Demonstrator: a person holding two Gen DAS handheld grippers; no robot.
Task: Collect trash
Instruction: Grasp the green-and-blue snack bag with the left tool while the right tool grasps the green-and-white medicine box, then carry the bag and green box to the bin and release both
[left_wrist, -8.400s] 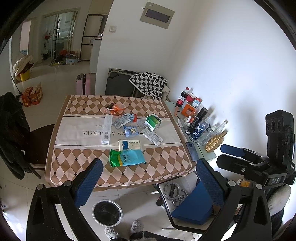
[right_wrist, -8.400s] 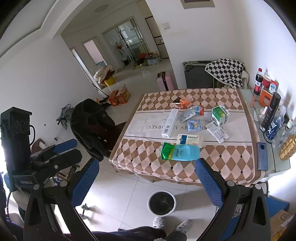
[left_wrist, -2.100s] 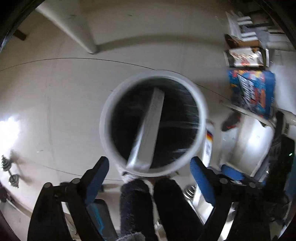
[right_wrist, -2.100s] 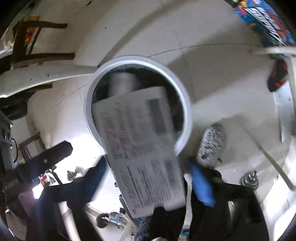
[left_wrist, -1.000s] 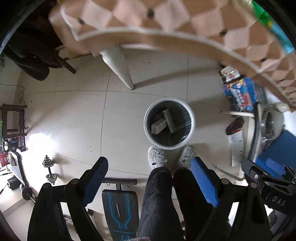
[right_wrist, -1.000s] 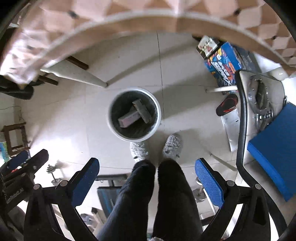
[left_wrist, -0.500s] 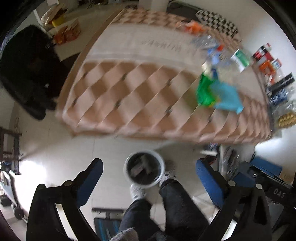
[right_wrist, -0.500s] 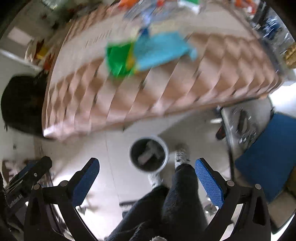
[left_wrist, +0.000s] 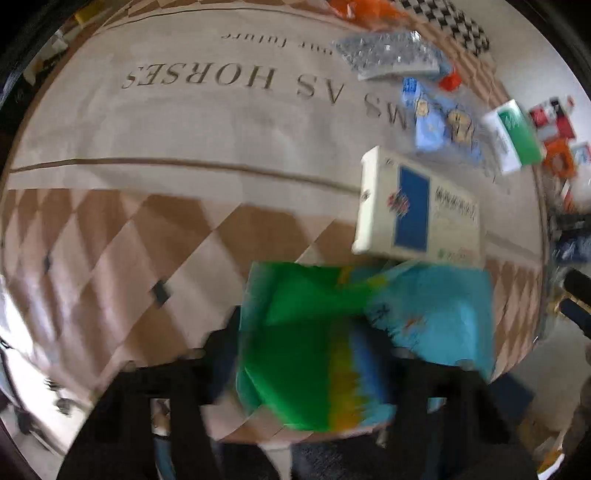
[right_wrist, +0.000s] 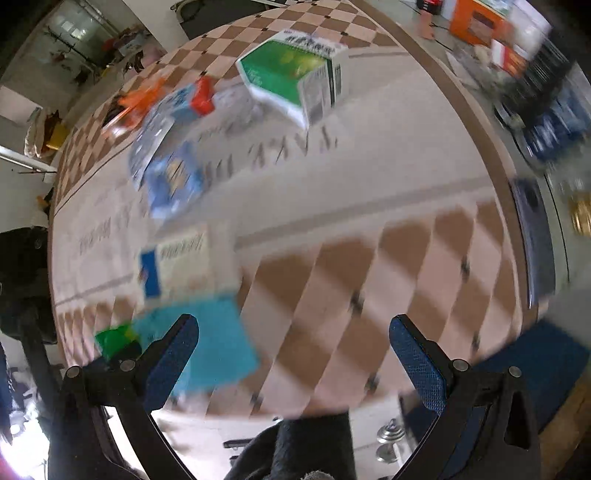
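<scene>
A green and blue packet (left_wrist: 314, 350) lies at the table's near edge. My left gripper (left_wrist: 299, 332) points down over it with its jaws closing, and the pads meet the sides of the blurred green half. Just behind it lies a white box with a blue panel (left_wrist: 417, 206). In the right wrist view the same packet (right_wrist: 207, 343) and white box (right_wrist: 177, 262) sit at the lower left. My right gripper (right_wrist: 295, 354) hangs open and empty above the bare checked cloth to their right.
Farther back on the tablecloth (right_wrist: 369, 206) lie a green and white box (right_wrist: 291, 77), a blue wrapper (right_wrist: 173, 181), silver foil (right_wrist: 151, 136) and an orange wrapper (right_wrist: 136, 99). A dark phone (right_wrist: 532, 236) and bottles (right_wrist: 554, 122) line the right side. A person's leg (right_wrist: 310, 443) shows below the table edge.
Both views swung up from the floor bin to the table top, and the bin left view. The left jaws narrowed around the green and blue packet.
</scene>
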